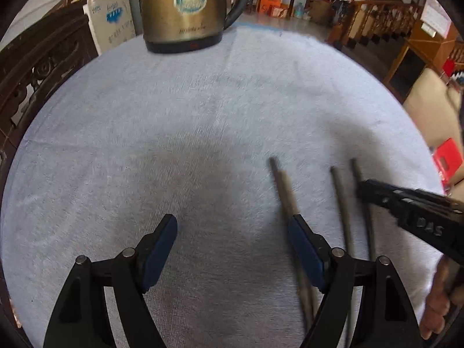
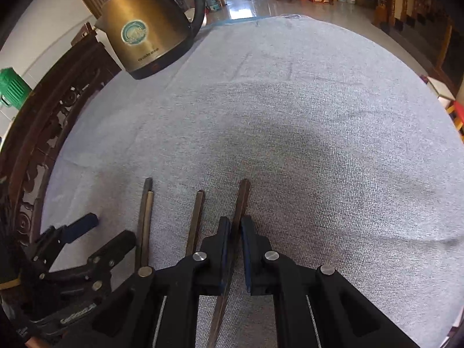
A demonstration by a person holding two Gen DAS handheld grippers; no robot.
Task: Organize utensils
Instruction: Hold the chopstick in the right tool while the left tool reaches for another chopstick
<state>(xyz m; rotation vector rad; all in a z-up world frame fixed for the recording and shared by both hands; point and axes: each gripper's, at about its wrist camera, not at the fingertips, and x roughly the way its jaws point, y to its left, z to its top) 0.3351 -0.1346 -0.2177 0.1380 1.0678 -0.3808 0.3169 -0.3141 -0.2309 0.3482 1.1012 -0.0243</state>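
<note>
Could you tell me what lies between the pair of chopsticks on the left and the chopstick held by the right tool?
One single chopstick, seen in the right wrist view.

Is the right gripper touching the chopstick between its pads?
Touching. The right wrist view shows the right gripper with both blue pads pressed against the rightmost chopstick, no gap visible.

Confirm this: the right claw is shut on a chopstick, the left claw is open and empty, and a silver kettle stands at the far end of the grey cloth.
One detail is wrong: the kettle is brass-gold, not silver, as the right wrist view shows. The rest holds: the right claw is shut on a chopstick, and the left claw is open and empty over the grey cloth.
</note>
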